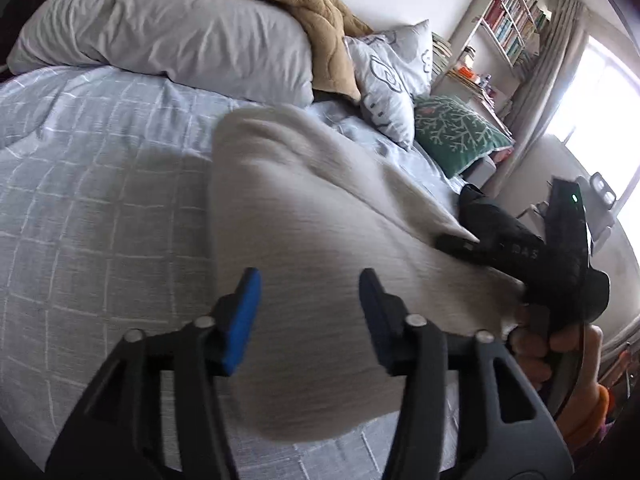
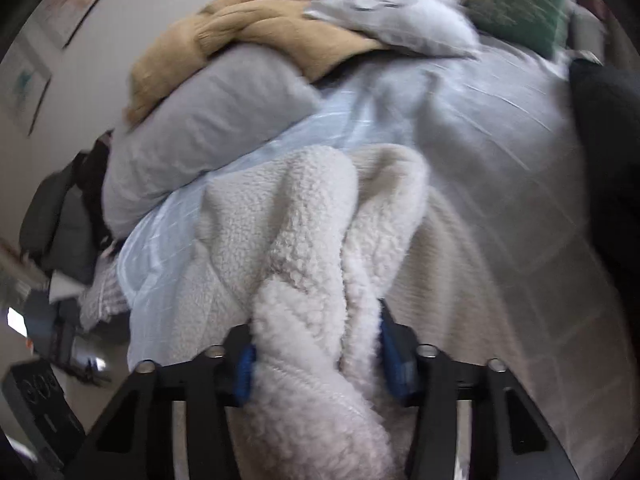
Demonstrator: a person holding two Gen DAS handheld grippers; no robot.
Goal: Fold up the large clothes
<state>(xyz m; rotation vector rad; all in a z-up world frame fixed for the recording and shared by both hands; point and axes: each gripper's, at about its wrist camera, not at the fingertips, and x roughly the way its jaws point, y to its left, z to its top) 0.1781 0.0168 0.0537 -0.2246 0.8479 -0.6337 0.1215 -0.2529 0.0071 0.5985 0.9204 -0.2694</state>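
Note:
A large cream fleece garment (image 1: 304, 208) lies across the checked bed cover (image 1: 100, 208). My left gripper (image 1: 310, 296) is open just above its near part, with nothing between its blue pads. My right gripper (image 2: 316, 344) is shut on a thick bunched fold of the same fleece garment (image 2: 312, 240), which trails away over the bed. The right gripper also shows in the left wrist view (image 1: 520, 248), at the garment's right edge, held by a hand.
A grey pillow (image 1: 168, 32), a tan blanket (image 1: 304, 4), a patterned pillow (image 1: 384, 80) and a green cushion (image 1: 456, 132) sit at the head of the bed. A bookshelf (image 1: 508, 16) and a bright window (image 1: 600, 112) are beyond the bed's right edge.

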